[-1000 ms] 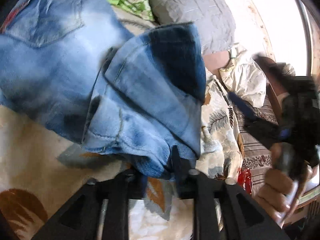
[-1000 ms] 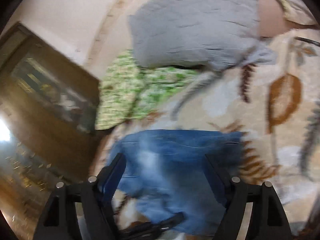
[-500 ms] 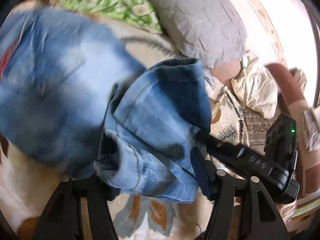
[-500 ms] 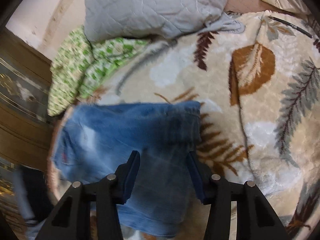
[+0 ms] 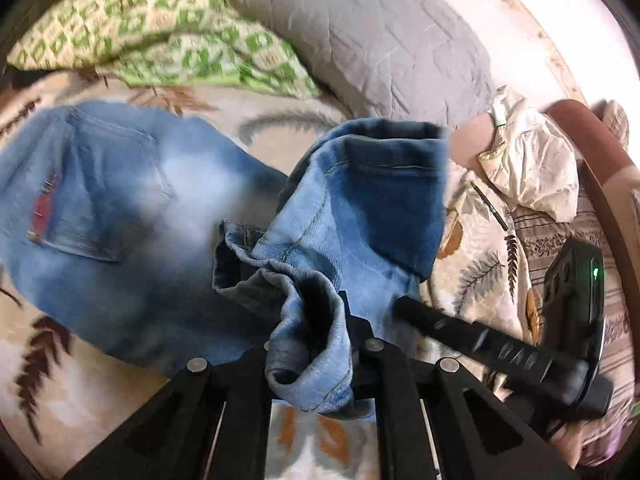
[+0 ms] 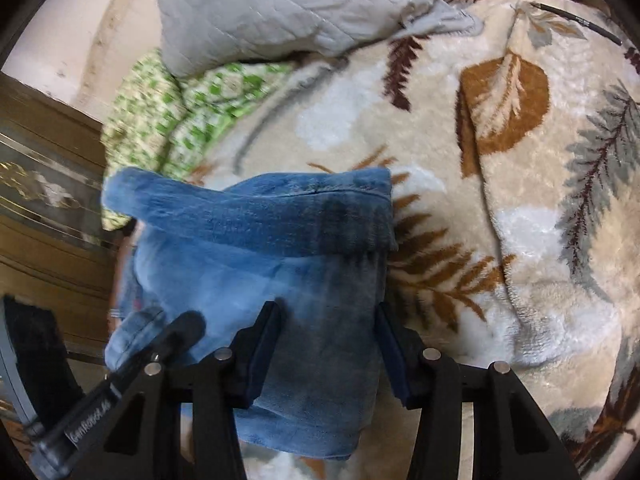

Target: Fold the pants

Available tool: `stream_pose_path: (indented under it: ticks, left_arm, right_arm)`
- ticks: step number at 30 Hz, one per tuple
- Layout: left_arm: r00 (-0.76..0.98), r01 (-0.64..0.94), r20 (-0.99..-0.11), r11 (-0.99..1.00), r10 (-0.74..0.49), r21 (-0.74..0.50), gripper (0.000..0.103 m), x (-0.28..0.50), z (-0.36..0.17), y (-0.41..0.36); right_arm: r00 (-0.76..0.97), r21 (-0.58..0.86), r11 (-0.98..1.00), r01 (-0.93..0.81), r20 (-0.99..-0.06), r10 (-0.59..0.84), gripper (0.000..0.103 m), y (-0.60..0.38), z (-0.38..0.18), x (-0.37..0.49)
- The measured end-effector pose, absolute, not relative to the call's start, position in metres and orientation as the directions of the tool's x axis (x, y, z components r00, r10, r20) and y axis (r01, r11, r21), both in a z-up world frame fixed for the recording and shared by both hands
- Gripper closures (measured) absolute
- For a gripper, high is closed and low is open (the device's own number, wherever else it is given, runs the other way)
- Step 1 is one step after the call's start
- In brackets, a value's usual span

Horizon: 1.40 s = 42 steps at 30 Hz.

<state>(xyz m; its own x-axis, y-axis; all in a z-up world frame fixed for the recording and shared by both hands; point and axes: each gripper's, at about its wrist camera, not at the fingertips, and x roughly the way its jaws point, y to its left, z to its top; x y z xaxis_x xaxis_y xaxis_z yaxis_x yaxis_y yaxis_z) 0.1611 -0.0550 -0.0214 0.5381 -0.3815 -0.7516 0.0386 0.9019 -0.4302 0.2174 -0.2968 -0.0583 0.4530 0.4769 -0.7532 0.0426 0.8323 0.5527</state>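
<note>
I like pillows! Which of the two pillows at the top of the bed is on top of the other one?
The plain grey quilted pillow. Its lower edge overlaps the green-and-white patterned pillow, which pokes out underneath it.

Jeans (image 5: 120,216) seat blurred, edge-cropped

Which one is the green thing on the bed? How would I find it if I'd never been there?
Start at the leaf-patterned blanket covering the bed, then look to its far side where the big gray quilted pillow lies. Tucked partly under that pillow is the green cloth. It is the only thing with a small green-and-cream checked print, unlike the plain gray pillow and the blue jeans nearer the grippers.
</note>
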Motion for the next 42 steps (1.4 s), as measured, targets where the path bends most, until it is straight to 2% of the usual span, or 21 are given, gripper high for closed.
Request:
stream_pose_path:
  ticks: [2,6,10,12,13,15,17,18,19,20,22,25,27,29,31,33,35,39,41,42]
  left_arm:
    - [0.531,0.04,-0.762,0.91,-0.369,-0.413,0.093,0.164,-0.037,-0.049]
    - [0.447,0.017,-0.746,0.838,-0.494,-0.545,0.093,0.184,-0.086,-0.032]
    - [0.479,0.051,-0.706,0.82,-0.522,-0.571,0.092,0.182,-0.074,-0.03]
    - [0.453,0.058,-0.731,0.835,-0.51,-0.546,0.091,0.19,-0.084,-0.036]
    - [0.436,0.047,-0.742,0.836,-0.51,-0.547,0.087,0.193,-0.093,-0.035]
    - [0.427,0.039,-0.73,0.818,-0.533,-0.574,0.085,0.192,-0.094,-0.032]
    - [0.428,0.031,-0.742,0.829,-0.516,-0.559,0.071,0.184,-0.078,-0.026]
    - [0.45,0.035,-0.733,0.83,-0.51,-0.556,0.068,0.171,-0.069,-0.018]
    - [0.475,0.042,-0.72,0.83,-0.506,-0.556,0.058,0.163,-0.061,-0.013]
    - [0.502,0.052,-0.706,0.832,-0.499,-0.552,0.042,0.155,-0.052,-0.006]
    - [0.55,0.05,-0.69,0.844,-0.47,-0.535,0.033,0.145,-0.038,0.007]
    - [0.575,0.013,-0.686,0.844,-0.445,-0.537,0.033,0.136,-0.028,0.042]
    - [0.585,-0.078,-0.686,0.812,-0.432,-0.578,0.032,0.13,-0.034,0.08]
    - [0.58,-0.174,-0.687,0.757,-0.438,-0.63,0.032,0.127,-0.044,0.112]
    - [0.581,-0.279,-0.697,0.702,-0.42,-0.655,0.032,0.123,-0.058,0.141]
    - [0.592,-0.347,-0.704,0.663,-0.393,-0.663,0.032,0.119,-0.07,0.164]
    - [0.588,-0.391,-0.714,0.639,-0.38,-0.662,0.033,0.12,-0.08,0.176]
    - [0.561,-0.426,-0.702,0.574,-0.439,-0.7,0.033,0.133,-0.098,0.187]
    - [0.563,-0.466,-0.706,0.539,-0.431,-0.701,0.046,0.142,-0.105,0.188]
    - [0.569,-0.467,-0.703,0.536,-0.426,-0.703,0.046,0.144,-0.104,0.191]
  right_arm:
    - [0.453,0.538,0.842,0.048,-0.763,0.461,0.051,-0.294,-0.06,0.218]
    - [0.401,0.527,0.848,0.065,-0.792,0.461,0.051,-0.282,-0.081,0.225]
    - [0.418,0.505,0.861,0.063,-0.797,0.437,0.049,-0.281,-0.079,0.223]
    - [0.395,0.514,0.854,0.082,-0.803,0.446,0.049,-0.282,-0.09,0.225]
    - [0.391,0.518,0.851,0.085,-0.803,0.45,0.049,-0.282,-0.093,0.225]
    - [0.394,0.495,0.867,0.065,-0.811,0.433,0.049,-0.28,-0.089,0.225]
    - [0.44,0.484,0.874,0.035,-0.793,0.421,0.049,-0.279,-0.073,0.22]
    - [0.463,0.474,0.88,0.015,-0.784,0.415,0.049,-0.278,-0.065,0.216]
    - [0.482,0.465,0.885,-0.005,-0.774,0.41,0.048,-0.275,-0.058,0.211]
    - [0.498,0.459,0.888,-0.017,-0.766,0.406,0.047,-0.274,-0.053,0.206]
    - [0.532,0.476,0.88,-0.012,-0.742,0.408,0.046,-0.273,-0.048,0.192]
    - [0.581,0.524,0.85,-0.045,-0.679,0.449,0.046,-0.262,-0.041,0.165]
    - [0.608,0.518,0.849,-0.102,-0.643,0.466,0.046,-0.244,-0.033,0.148]
    - [0.619,0.501,0.851,-0.159,-0.621,0.481,0.042,-0.225,-0.025,0.136]
    - [0.62,0.493,0.847,-0.199,-0.606,0.498,0.029,-0.203,-0.019,0.129]
    - [0.601,0.523,0.821,-0.231,-0.586,0.543,0.026,-0.187,-0.016,0.131]
    - [0.585,0.531,0.813,-0.24,-0.589,0.557,0.026,-0.172,-0.014,0.136]
    - [0.572,0.483,0.831,-0.277,-0.612,0.546,0.026,-0.145,-0.02,0.136]
    - [0.558,0.472,0.83,-0.298,-0.619,0.553,0.026,-0.138,-0.027,0.136]
    - [0.546,0.484,0.818,-0.309,-0.614,0.57,0.026,-0.14,-0.031,0.136]
